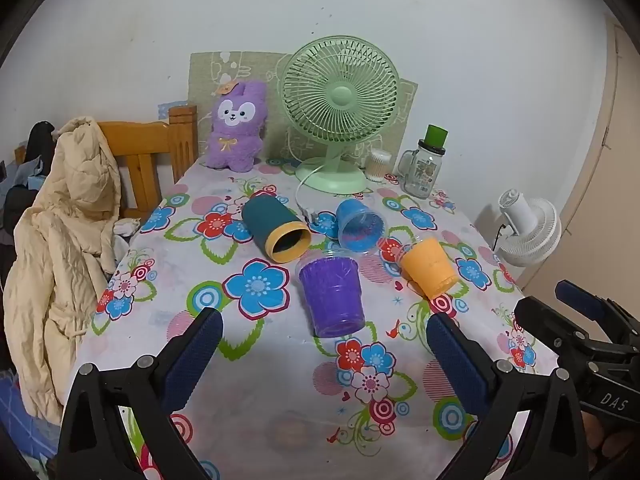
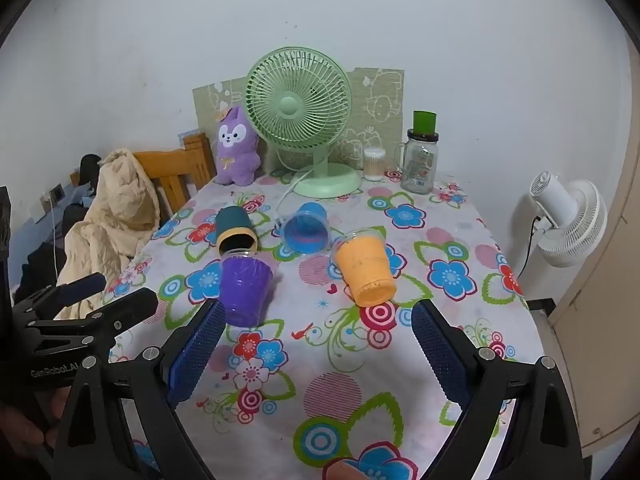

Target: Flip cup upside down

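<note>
Several cups lie on their sides on the flowered tablecloth (image 1: 280,400). A purple cup (image 1: 332,296) (image 2: 243,288) lies nearest, base toward me. An orange cup (image 1: 430,266) (image 2: 366,270) lies to its right. A blue cup (image 1: 360,226) (image 2: 306,229) and a dark teal cup with a yellow rim (image 1: 276,228) (image 2: 236,230) lie behind, mouths toward me. My left gripper (image 1: 324,350) is open and empty, just short of the purple cup. My right gripper (image 2: 318,344) is open and empty, short of the orange cup. Each gripper shows at the edge of the other's view.
A green desk fan (image 1: 340,112), a purple plush toy (image 1: 236,128), a glass jar with a green lid (image 1: 426,166) and a cotton swab box (image 1: 379,165) stand at the table's back. A wooden chair with a beige jacket (image 1: 64,240) stands left. A white fan (image 1: 528,226) stands right.
</note>
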Demonstrator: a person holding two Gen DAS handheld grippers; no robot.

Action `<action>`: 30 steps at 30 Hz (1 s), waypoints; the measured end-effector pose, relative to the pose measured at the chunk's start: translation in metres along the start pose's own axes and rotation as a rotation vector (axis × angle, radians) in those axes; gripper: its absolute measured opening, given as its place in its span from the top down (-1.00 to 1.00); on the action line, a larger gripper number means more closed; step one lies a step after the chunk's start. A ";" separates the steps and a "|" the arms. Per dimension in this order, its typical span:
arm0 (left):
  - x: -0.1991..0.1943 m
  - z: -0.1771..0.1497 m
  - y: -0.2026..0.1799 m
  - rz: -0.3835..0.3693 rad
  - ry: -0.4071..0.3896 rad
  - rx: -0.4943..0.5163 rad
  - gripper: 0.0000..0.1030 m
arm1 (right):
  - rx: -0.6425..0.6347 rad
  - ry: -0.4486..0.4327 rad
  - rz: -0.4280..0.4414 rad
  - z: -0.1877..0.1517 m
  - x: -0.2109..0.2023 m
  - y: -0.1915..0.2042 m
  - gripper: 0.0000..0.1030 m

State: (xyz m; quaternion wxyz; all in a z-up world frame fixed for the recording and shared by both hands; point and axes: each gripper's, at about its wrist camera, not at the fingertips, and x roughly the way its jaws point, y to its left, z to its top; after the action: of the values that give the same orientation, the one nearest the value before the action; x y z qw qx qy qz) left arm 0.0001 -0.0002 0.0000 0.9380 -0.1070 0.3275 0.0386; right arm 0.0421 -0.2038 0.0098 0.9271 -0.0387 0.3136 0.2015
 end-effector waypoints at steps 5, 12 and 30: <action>0.000 0.000 0.000 -0.002 0.001 -0.004 -1.00 | -0.004 0.004 -0.008 0.000 0.000 0.000 -0.85; 0.000 0.000 0.000 -0.001 0.006 -0.002 -1.00 | -0.002 0.005 0.000 0.000 -0.003 0.002 -0.85; 0.002 -0.006 0.005 0.004 0.011 -0.004 -1.00 | -0.002 0.015 -0.001 -0.004 0.006 0.002 -0.85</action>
State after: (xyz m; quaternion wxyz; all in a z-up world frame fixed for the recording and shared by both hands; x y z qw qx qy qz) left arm -0.0027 0.0034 -0.0063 0.9358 -0.1084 0.3330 0.0406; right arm 0.0435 -0.2009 0.0033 0.9248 -0.0412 0.3204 0.2012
